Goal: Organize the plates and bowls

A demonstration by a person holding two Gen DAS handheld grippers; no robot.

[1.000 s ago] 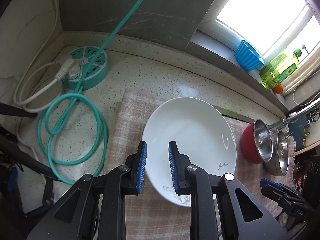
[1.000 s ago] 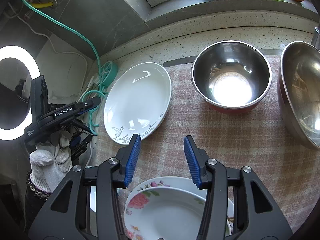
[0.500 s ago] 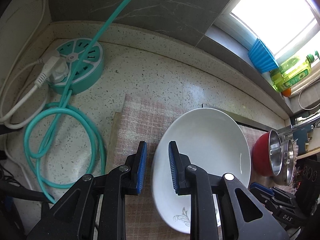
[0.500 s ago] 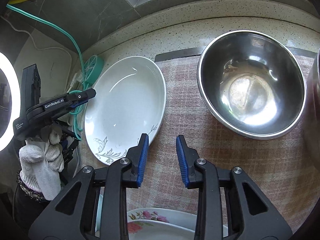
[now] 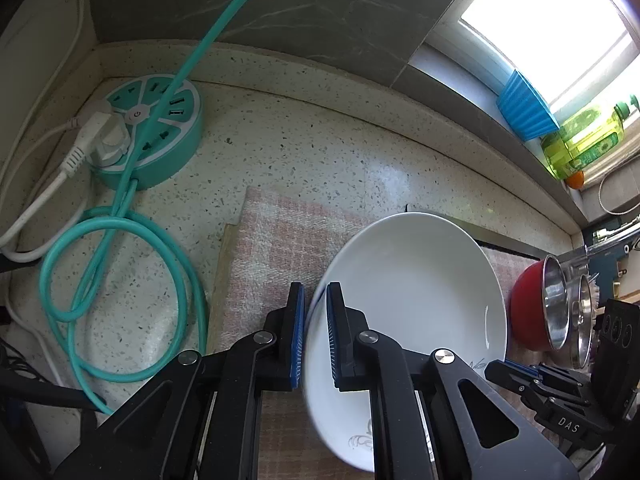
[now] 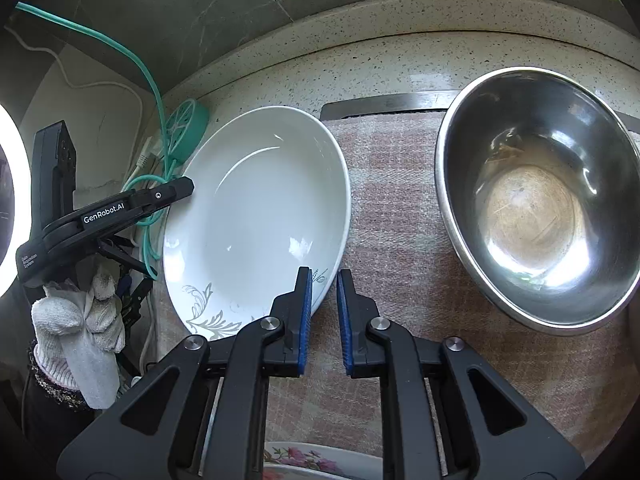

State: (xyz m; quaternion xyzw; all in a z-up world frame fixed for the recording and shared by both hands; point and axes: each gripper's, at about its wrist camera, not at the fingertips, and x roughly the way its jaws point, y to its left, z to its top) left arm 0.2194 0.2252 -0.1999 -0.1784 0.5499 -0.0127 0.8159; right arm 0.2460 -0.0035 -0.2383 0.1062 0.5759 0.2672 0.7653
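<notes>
Inspecting both views, we find the white plate (image 5: 404, 300) on the checked mat (image 5: 276, 248), our left gripper (image 5: 314, 332) clamped on its left rim and our right gripper (image 6: 322, 312) on its right rim, both having just closed. Only the right view shows the steel bowl's (image 6: 540, 200) interior and a floral plate (image 6: 320, 462); only the left shows the window (image 5: 540, 12) above the speckled counter (image 5: 320, 140).

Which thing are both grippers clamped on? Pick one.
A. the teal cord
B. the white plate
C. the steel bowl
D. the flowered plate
B: the left gripper pinches one side of the white plate's rim and the right gripper pinches the opposite side; the steel bowl sits apart, untouched.
</notes>
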